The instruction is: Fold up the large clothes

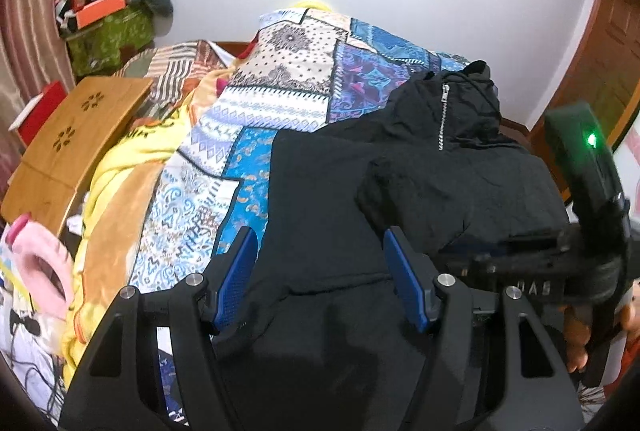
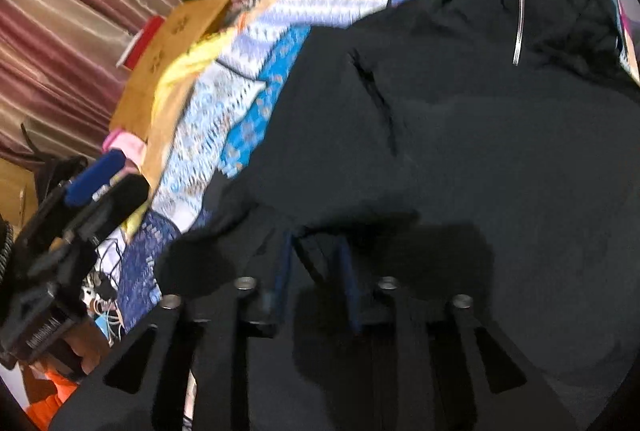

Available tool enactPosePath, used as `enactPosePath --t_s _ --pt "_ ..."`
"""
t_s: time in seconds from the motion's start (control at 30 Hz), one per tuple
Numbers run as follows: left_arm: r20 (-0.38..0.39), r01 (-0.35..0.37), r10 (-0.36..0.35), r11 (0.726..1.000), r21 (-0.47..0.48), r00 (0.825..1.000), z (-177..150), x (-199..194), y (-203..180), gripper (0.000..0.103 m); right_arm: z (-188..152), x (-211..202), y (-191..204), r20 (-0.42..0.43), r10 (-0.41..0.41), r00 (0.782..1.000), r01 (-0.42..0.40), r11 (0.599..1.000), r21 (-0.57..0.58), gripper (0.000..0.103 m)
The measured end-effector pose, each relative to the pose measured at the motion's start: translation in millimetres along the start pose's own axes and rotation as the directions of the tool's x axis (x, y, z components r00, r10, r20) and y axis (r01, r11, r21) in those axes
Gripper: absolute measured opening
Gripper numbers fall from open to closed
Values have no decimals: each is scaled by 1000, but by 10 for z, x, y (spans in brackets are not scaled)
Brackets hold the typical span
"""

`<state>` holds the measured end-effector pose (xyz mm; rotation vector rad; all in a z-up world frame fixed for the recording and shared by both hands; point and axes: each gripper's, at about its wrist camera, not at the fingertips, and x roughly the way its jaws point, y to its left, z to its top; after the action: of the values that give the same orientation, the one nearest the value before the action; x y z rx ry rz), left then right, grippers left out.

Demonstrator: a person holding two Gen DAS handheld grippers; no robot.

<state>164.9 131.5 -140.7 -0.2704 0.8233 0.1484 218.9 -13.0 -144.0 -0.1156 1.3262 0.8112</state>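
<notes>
The black hooded jacket (image 1: 360, 191) lies spread on the patchwork bedspread (image 1: 280, 103), hood and zipper (image 1: 443, 117) at the end farthest from both grippers. One side panel or sleeve is already laid across the chest, just beyond the left gripper's right-hand finger.

**Left gripper** (image 1: 320, 271): jaws stand wide apart. The blue pads (image 1: 236, 275) straddle the lower body of the jacket, with black fabric lying between and below them. No cloth is pinched.

**Right gripper** (image 2: 314, 279): jaws stand partly apart, narrower than the left. A fold of the jacket's near edge appears to sit in the gap between the fingers, but blur and shadow prevent confirming whether the pads bear on it.

**Step in hand (judgement):** the side fold appears partly complete; the grippers are positioned at the hem end, which suggests preparation for gripping the lower edge.

**Next move calls for:**
1. Lower each gripper until hem fabric sits fully between the pads.
2. Close both jaws on all layers, not the top layer alone.
3. Lift evenly and carry the hem forward, toward the zipper beyond the fingertips.

The wooden lap tray (image 1: 80, 139) lies well to the left of the left jaws, clear of the fold path.
</notes>
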Motion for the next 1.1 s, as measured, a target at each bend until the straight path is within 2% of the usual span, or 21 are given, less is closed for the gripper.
enactPosePath --t_s 0.1,0.23,0.33,0.37,0.4,0.43,0.5,0.6,0.77,0.87,1.03,1.1 --pt "-29 13 -14 999 -35 999 -30 58 69 65 -63 -55 -37 15 -13 1000 13 1000 13 33" --pt "-73 48 -55 994 -101 996 -69 149 147 65 -82 -397 -133 107 -37 994 32 998 48 33" --pt "-101 73 -88 987 -142 991 -98 218 149 65 -104 -738 -247 194 -58 979 45 997 70 35" --pt "-112 78 -94 987 -143 989 -116 251 127 65 -120 -849 -288 226 -77 971 60 995 82 37" --pt "-122 80 -98 987 -142 988 -132 274 108 65 -143 -949 -331 254 -100 962 78 993 93 44" --pt "-132 85 -104 986 -142 986 -150 301 89 65 -186 -1087 -396 292 -137 946 110 988 108 51" --pt "-161 102 -126 983 -149 979 -200 368 63 65 -273 -1298 -496 345 -200 917 164 978 131 57" --pt "-210 127 -167 973 -192 963 -289 493 99 65 -469 -1578 -701 385 -296 874 249 954 168 58" --pt "-302 115 -213 944 -310 929 -491 747 264 65 -826 -1832 -1062 388 -423 819 338 902 270 60" --pt "-319 145 -286 905 -400 903 -590 849 344 65 -1006 -1912 -1324 358 -453 816 341 879 334 60" --pt "-326 212 -418 832 -513 848 -664 1020 331 65 -1171 -1875 -1678 303 -468 830 318 844 432 60" --pt "-338 208 -442 810 -549 831 -698 1125 320 65 -1245 -1862 -1756 292 -451 843 295 843 450 60"
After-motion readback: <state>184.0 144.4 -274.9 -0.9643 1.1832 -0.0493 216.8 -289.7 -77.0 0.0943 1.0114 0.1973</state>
